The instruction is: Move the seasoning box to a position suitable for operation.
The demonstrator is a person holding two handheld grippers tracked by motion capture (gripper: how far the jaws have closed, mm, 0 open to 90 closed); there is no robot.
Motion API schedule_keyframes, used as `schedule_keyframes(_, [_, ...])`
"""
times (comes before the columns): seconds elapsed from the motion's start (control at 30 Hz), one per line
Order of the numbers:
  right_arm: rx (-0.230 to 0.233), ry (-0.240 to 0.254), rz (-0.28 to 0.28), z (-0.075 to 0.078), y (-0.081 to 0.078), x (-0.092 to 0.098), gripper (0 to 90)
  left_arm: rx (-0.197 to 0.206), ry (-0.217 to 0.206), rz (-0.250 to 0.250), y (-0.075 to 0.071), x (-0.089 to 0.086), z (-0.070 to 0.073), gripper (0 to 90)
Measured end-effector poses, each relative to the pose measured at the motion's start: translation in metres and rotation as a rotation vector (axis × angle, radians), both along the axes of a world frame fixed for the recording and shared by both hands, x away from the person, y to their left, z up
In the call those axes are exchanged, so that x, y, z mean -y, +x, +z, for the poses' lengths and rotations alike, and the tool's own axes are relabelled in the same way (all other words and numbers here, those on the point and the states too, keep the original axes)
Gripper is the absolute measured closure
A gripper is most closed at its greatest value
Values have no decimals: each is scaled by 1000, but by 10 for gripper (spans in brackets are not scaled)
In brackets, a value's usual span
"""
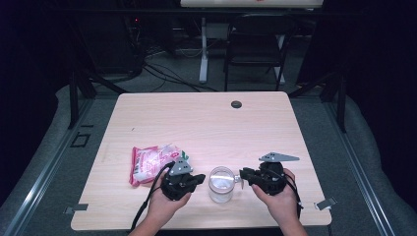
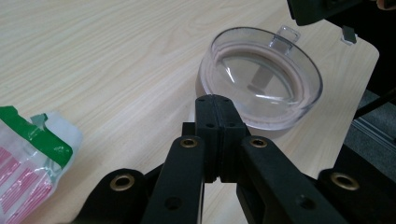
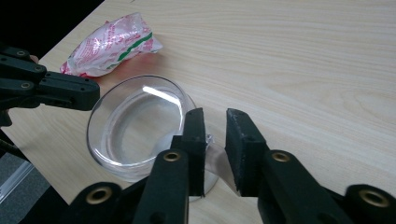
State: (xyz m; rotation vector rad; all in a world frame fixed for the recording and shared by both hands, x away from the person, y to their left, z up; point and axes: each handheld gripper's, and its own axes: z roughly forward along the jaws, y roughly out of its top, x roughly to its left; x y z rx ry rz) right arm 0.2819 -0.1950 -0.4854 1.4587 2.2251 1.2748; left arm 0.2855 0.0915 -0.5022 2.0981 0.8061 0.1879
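pale wood table (image 1: 206, 123) under a dark room, one folding chair (image 1: 255, 44) beyond the far edge. one clear glass mug (image 1: 221, 184) near the front edge, upright, nothing visible inside, its handle (image 3: 215, 156) turned toward the right gripper (image 1: 243, 175). one pink and white packet (image 1: 150, 163) with a green stripe lying flat to the mug's left, sealed, just beside the left gripper (image 1: 200, 179). left gripper's jaws pressed fully together, nothing between the pads, tips close to the mug's side but apart from it. right gripper's jaws narrow with a gap, set either side of the handle, pads not pressing it. two grippers, two hands, one mug, one packet.
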Motion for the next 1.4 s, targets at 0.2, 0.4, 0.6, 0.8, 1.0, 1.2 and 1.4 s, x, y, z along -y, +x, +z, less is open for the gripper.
schedule_keyframes(0.2, [-28,8,-2,-3,1,-2,799,-9,2,-17,-4,2,-6,900])
schedule_keyframes(0.4, [-41,31,10,-5,3,-1,818,-32,14,-36,-6,4,-11,900])
schedule_keyframes(0.6, [-40,29,18,-5,3,-2,824,-32,11,-39,-8,8,-16,900])
schedule_keyframes(0.8, [-42,37,23,-5,3,-1,827,-29,22,-50,-9,8,-16,900])
schedule_keyframes(1.0, [-41,45,20,-6,3,-1,829,-23,15,-54,-10,9,-16,900])
schedule_keyframes(1.2, [-44,49,22,-6,4,0,831,-12,7,-55,-10,8,-15,900])
schedule_keyframes(1.4, [-46,53,23,-6,4,1,833,-12,-5,-53,-11,8,-12,900])
